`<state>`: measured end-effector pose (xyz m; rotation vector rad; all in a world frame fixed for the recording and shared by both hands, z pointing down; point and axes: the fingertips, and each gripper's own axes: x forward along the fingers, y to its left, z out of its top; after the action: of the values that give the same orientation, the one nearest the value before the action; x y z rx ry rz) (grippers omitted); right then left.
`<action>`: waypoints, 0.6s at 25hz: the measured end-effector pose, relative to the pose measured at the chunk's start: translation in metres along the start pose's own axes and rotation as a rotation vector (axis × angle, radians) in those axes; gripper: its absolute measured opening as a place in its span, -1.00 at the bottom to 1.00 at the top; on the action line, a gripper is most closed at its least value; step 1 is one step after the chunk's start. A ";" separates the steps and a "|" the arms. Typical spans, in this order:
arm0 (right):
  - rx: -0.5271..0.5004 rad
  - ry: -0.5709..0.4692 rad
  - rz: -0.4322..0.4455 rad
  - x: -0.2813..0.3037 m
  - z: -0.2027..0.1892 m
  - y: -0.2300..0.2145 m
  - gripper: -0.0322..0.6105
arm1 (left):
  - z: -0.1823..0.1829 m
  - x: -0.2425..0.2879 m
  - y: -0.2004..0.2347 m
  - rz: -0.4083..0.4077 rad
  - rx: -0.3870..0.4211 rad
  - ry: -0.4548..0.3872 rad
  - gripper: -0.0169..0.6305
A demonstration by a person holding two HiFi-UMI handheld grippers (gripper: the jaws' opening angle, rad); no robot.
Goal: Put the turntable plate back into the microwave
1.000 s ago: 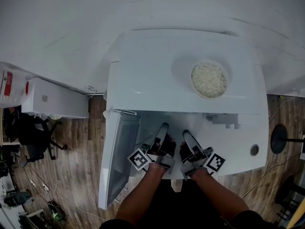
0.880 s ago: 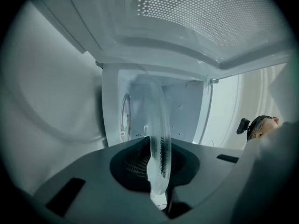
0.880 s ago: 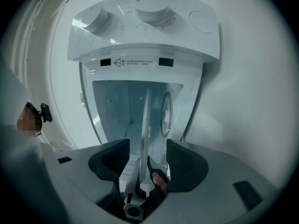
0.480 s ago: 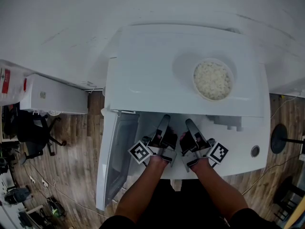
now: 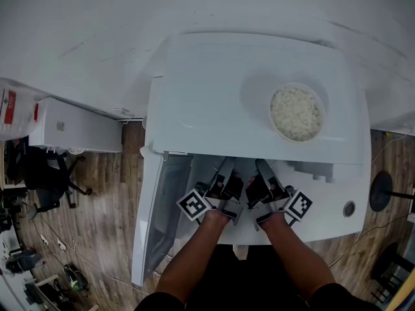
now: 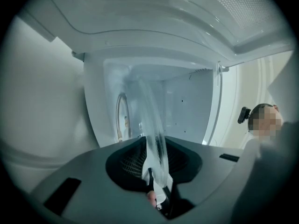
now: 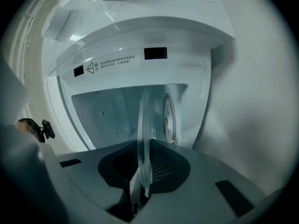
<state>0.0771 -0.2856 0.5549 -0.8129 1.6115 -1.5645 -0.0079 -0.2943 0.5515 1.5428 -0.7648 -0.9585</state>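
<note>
The clear glass turntable plate [image 6: 152,125] is seen edge-on between the pads of my left gripper [image 6: 156,171], at the mouth of the white microwave cavity [image 6: 187,106]. Its opposite rim [image 7: 142,134] sits between the pads of my right gripper [image 7: 142,176]. Both sets of jaws are opening slightly, but the pads still press on the glass. From the head view, the left gripper [image 5: 224,173] and right gripper [image 5: 264,173] reach side by side under the front edge of the microwave [image 5: 214,96]. The plate itself is hard to see there.
The microwave door [image 5: 162,206] hangs open to the left. A bowl of rice [image 5: 296,113] stands on the microwave's top at the right. A white cabinet [image 5: 71,131] and wooden floor lie to the left.
Both grippers have moved a little farther forward with the plate, so their fingertips now lie under the microwave's front edge.
</note>
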 end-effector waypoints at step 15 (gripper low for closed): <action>-0.054 -0.032 0.009 0.022 0.021 -0.001 -0.69 | -0.011 0.002 0.002 -0.033 -0.043 0.004 -0.73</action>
<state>0.0826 -0.3155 0.5547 -0.8536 1.6380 -1.4999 0.0028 -0.2911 0.5534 1.5238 -0.7131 -0.9894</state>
